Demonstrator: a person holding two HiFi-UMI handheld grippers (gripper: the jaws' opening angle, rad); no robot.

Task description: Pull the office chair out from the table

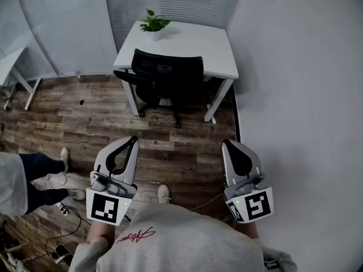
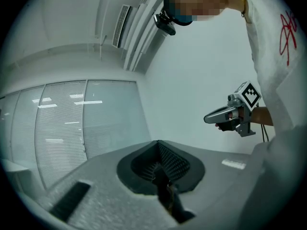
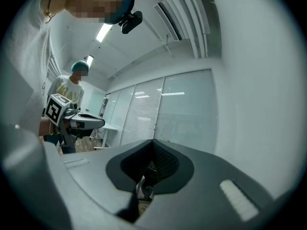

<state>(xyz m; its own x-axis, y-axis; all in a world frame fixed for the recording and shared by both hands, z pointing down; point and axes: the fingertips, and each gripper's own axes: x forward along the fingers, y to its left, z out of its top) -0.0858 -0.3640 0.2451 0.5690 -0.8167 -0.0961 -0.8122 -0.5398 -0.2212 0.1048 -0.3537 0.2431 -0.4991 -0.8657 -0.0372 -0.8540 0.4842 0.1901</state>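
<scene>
Black and mesh-backed, the office chair (image 1: 164, 75) stands pushed in at the white rectangular table (image 1: 218, 50), its seat under the top, in the corner of the room. It is well apart from both tools, so no grip is possible yet. The left gripper (image 1: 134, 140) and right gripper (image 1: 226, 144) point level ahead of the person, jaws pressed together on nothing, probably just carried that way. Whether the armrests touch the table edge is unclear. The backrest faces the person, the likely hold.
</scene>
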